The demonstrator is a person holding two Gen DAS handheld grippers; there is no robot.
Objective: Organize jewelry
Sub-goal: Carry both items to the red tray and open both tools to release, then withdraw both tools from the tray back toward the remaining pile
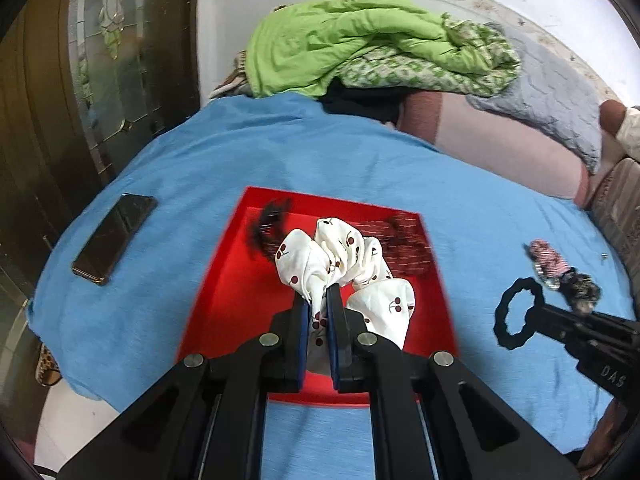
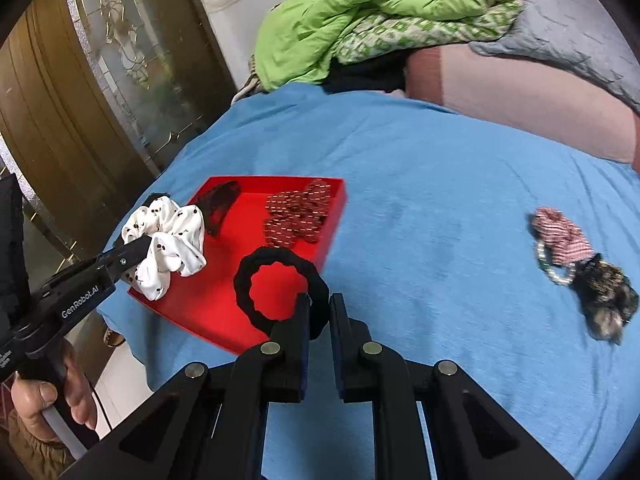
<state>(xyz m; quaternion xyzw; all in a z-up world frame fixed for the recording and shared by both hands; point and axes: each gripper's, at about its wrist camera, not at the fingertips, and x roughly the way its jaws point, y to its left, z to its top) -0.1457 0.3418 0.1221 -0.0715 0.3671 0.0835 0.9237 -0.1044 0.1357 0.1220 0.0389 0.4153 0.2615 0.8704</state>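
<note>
My left gripper (image 1: 318, 300) is clenched on a fold of the white cherry-print scrunchie (image 1: 344, 264), which hangs over the red tray (image 1: 224, 280) so that letting go would drop it inside. My right gripper (image 2: 319, 312) pinches the black hair band (image 2: 280, 288) by its near edge; the loop hangs free over the tray's near right corner, carried in for the same deposit.

The tray sits on the blue sheet (image 2: 440, 200), its low walls keeping sorted pieces together.

Count, inside the tray: one dark red dashed-pattern scrunchie (image 2: 298, 214) at the far right, and one black frilly piece (image 2: 220, 200) at the far left, probably a lace scrunchie, though blur hides its form.

Count, held: two, one per gripper.

Count, unsorted on the sheet, well right of the tray: one pink striped scrunchie (image 2: 560, 236), one pale beaded bracelet (image 2: 554, 270) touching it, and one mottled dark scrunchie (image 2: 604, 300) just beside them.

One phone (image 1: 114, 238) lies left of the tray, apart from the task.
</note>
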